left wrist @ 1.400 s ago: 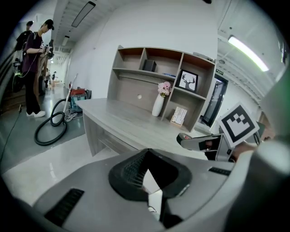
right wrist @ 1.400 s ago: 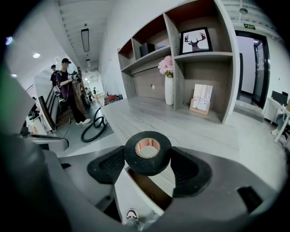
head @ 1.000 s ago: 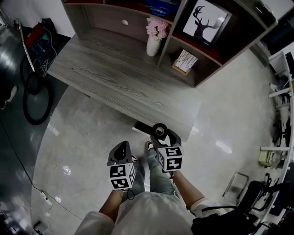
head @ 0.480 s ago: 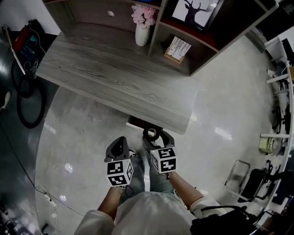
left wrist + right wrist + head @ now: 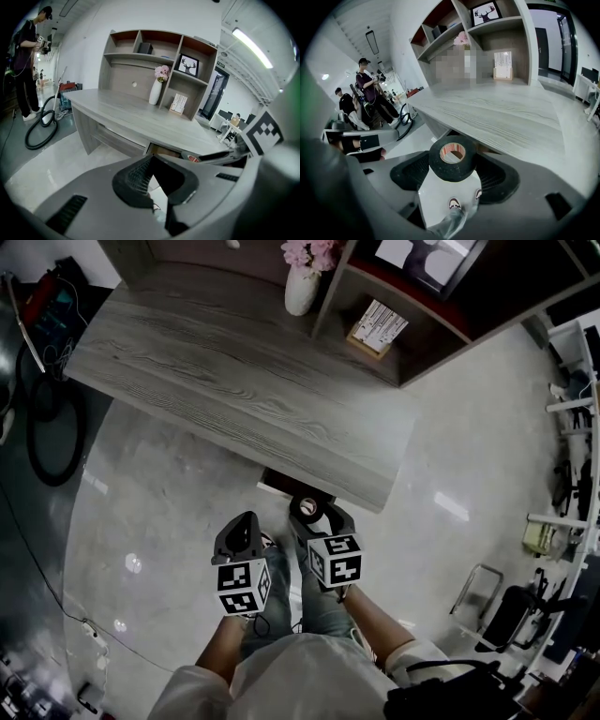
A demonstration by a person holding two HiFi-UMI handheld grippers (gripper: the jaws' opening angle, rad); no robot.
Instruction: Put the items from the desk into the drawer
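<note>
A black tape roll (image 5: 452,157) with a pale core sits between the jaws of my right gripper (image 5: 452,161), which is shut on it. In the head view the tape roll (image 5: 307,508) hangs just in front of the slightly open drawer (image 5: 286,487) under the grey wooden desk (image 5: 216,362). My left gripper (image 5: 244,524) is level with it on the left, above the person's legs, and its jaws meet at the tips with nothing between them. In the left gripper view the drawer (image 5: 161,151) shows as a brown gap under the desktop, with the tape roll (image 5: 193,158) beside it.
On the desk's back edge stand a white vase with pink flowers (image 5: 302,287) and a small printed card (image 5: 378,326) in the shelf unit. A black vacuum hose (image 5: 42,418) lies on the floor to the left. People stand far left (image 5: 26,61). A white rack (image 5: 572,409) is to the right.
The head view has drifted, so the desk's front edge and drawer sit closer to the grippers. The right gripper still carries the tape roll, and the left stays shut beside it.
</note>
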